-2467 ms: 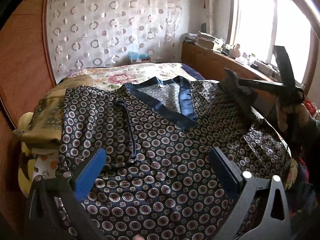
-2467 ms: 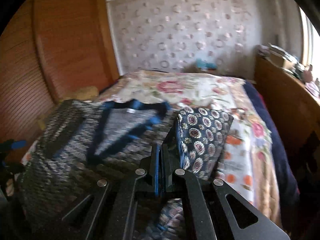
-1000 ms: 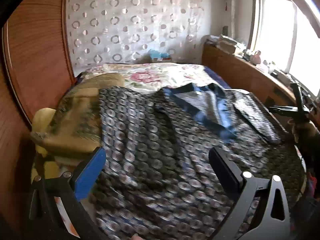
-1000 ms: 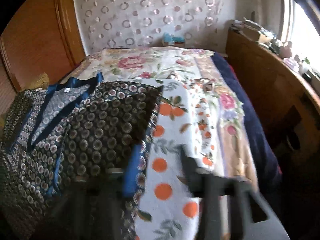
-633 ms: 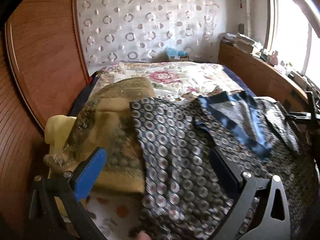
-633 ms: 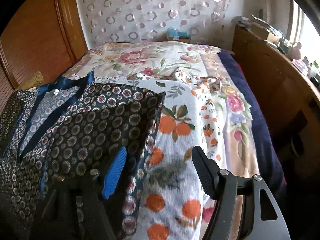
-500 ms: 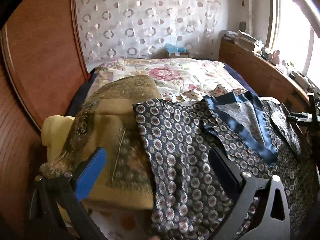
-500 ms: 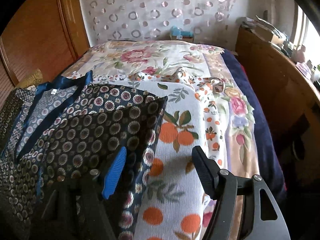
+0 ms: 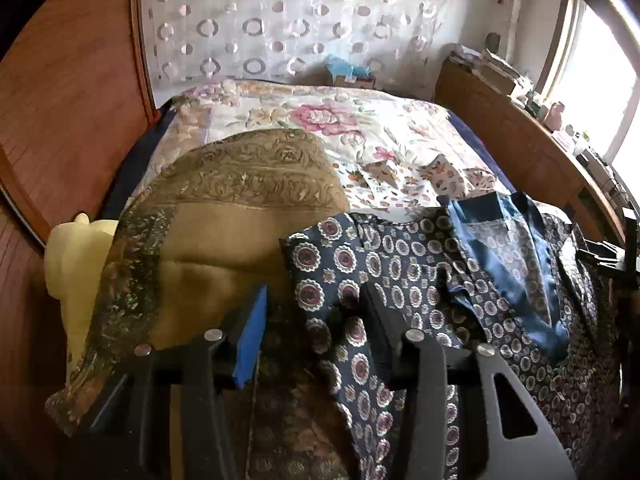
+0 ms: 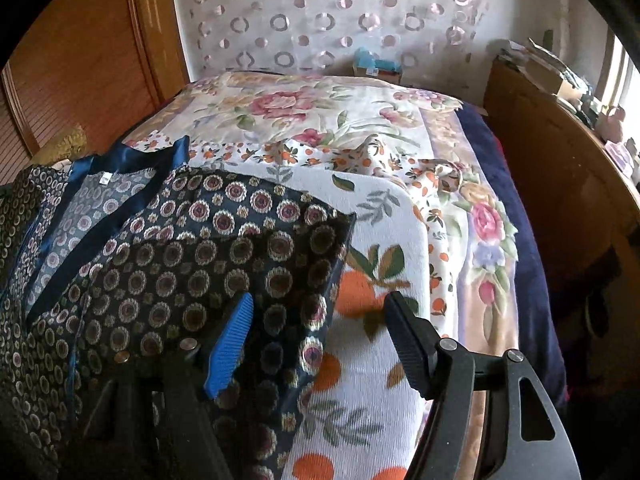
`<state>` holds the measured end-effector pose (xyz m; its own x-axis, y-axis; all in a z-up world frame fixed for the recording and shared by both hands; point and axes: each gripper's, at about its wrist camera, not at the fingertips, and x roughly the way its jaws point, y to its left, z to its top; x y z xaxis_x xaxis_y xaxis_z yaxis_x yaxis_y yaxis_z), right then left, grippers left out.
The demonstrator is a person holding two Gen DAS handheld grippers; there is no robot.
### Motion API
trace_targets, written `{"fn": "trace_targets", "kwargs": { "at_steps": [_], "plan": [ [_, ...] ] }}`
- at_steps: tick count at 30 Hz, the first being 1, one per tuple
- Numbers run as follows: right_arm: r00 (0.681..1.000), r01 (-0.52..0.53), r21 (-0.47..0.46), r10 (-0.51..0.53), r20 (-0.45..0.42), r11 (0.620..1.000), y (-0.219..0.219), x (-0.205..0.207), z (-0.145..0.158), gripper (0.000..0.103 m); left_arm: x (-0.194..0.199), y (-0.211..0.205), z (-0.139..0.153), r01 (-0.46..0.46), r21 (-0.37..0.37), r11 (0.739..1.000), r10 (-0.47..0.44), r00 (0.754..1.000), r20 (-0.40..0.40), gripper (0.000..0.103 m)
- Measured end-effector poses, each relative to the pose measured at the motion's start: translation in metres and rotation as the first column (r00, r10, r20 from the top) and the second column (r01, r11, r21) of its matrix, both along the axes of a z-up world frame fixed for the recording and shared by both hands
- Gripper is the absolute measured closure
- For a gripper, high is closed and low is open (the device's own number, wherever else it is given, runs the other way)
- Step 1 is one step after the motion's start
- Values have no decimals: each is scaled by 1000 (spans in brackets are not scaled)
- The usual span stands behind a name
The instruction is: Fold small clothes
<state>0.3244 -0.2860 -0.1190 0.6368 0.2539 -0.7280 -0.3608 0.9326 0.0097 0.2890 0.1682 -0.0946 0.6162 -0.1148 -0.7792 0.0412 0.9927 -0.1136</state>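
Observation:
A dark navy top with a round-medallion print and a blue satin collar (image 9: pixel 516 248) lies spread on the bed. My left gripper (image 9: pixel 312 328) hangs over its left edge (image 9: pixel 320 264). Its jaws are closing with that edge between them, and the blue pad (image 9: pixel 250 340) still stands apart from the cloth. My right gripper (image 10: pixel 316 340) is open over the folded-in right sleeve (image 10: pixel 240 248), whose edge lies between its fingers. The right gripper (image 9: pixel 616 256) also shows at the far right of the left wrist view.
An olive-gold patterned cloth (image 9: pixel 224 208) over a yellow pillow (image 9: pixel 68 248) lies left of the top. A white orange-print blanket (image 10: pixel 372 320) and a floral bedspread (image 10: pixel 300 108) cover the bed. A wooden wardrobe (image 9: pixel 60 100) stands left, a wooden sideboard (image 10: pixel 560 160) right.
My left gripper has swung left from the middle of the top to its left edge, and its jaws have narrowed. The right gripper let go of the sleeve and now hovers open over it.

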Motion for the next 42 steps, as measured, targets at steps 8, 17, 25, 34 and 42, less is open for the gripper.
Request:
{"fn": "trace_targets", "kwargs": {
  "at_steps": [8,17,25,34,42],
  "plan": [
    [1000,-25,19,25,-16,1000,2,13,2,79,-1,-13,7,74,-24,997,-73,997,36,90],
    [994,-53,76,45,103,996,8,-29,27,101,-37,-34,29,158,-55,986,-151,982,114,101],
    [977,-107,169,72,203,980,-2,-118,50,101,-113,-43,48,173,-86,981,-153,967,205,101],
    [965,-122,198,70,253,973,-41,-228,34,102,-213,-24,33,109,-118,987,-77,966,247,101],
    [975,-101,258,45,216,961,-79,-276,12,102,-252,-15,14,64,-141,988,-31,974,226,101]
  ]
}}
